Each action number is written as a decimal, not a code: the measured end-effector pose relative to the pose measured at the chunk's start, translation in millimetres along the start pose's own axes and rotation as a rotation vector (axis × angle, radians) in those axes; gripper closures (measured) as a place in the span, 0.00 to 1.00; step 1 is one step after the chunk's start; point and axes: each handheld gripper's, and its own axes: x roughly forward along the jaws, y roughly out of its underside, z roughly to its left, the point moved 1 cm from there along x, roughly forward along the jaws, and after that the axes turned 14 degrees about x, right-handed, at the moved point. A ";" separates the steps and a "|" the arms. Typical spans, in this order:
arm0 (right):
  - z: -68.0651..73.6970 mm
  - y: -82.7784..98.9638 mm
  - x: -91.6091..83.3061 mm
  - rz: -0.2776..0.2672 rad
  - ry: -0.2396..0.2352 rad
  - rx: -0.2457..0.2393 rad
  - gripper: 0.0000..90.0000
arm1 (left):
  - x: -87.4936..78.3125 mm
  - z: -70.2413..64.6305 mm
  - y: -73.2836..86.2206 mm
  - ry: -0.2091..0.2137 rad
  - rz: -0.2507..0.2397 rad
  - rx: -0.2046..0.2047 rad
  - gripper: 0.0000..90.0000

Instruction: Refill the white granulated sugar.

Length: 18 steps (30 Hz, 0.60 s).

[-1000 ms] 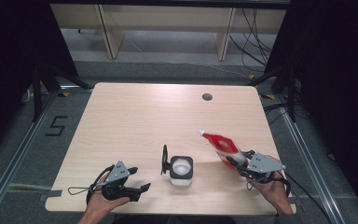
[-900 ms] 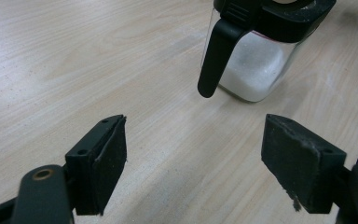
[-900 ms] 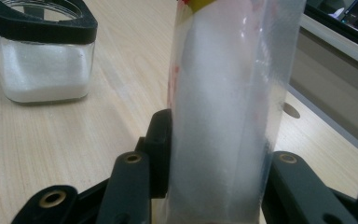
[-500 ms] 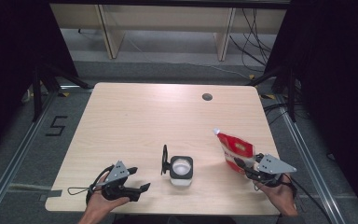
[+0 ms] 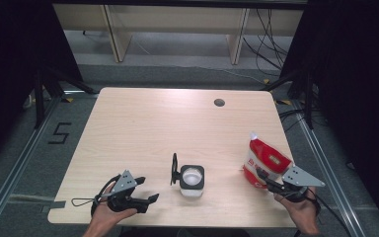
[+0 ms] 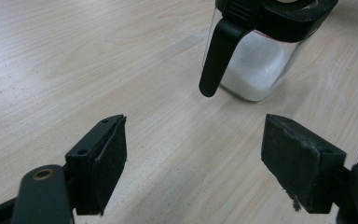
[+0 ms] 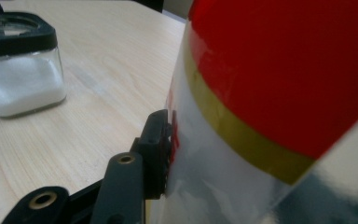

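From the high view, I had the red and white plastic pouch (image 5: 265,162) standing upright near the right edge of the light wooden table (image 5: 153,128), with my right gripper (image 5: 266,183) up against its lower part. The jaws had just been easing open, with the pouch between them. Over on the left, my left gripper (image 5: 150,199) sat low near the front edge, well apart from the pouch. Between the two stood the square glass jar with a black lid (image 5: 192,179), white powder inside, its black handle (image 5: 174,169) sticking out on the side towards my left hand.

Left gripper view: jaws spread wide and holding nothing, just bare wood between the black pads (image 6: 114,161). The jar (image 6: 261,60) stood a bit ahead, handle (image 6: 218,56) hanging down its near side.

Right gripper view: the pouch (image 7: 279,93) was huge and close, red on top, a gold band, then shiny white below. One black pad (image 7: 161,149) was right against the pouch's side; I couldn't see the other pad, so I can't say how firmly I had it. The jar (image 7: 18,65) sat further off at the left.
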 end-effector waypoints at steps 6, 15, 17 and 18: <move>4.1 1.0 -4.4 0.000 0.024 0.005 0.59 | -0.2 0.0 0.1 -0.002 0.011 0.019 0.24; 6.4 3.8 -21.4 -0.023 0.095 0.089 0.40 | 0.7 -0.3 0.2 0.001 0.000 0.007 0.24; 7.7 4.4 -27.6 -0.011 0.102 0.106 0.39 | -0.4 -0.1 0.3 -0.007 0.013 0.009 0.24; 10.7 5.9 -31.2 0.014 0.099 0.152 0.38 | -0.3 0.3 0.3 -0.002 0.011 0.006 0.24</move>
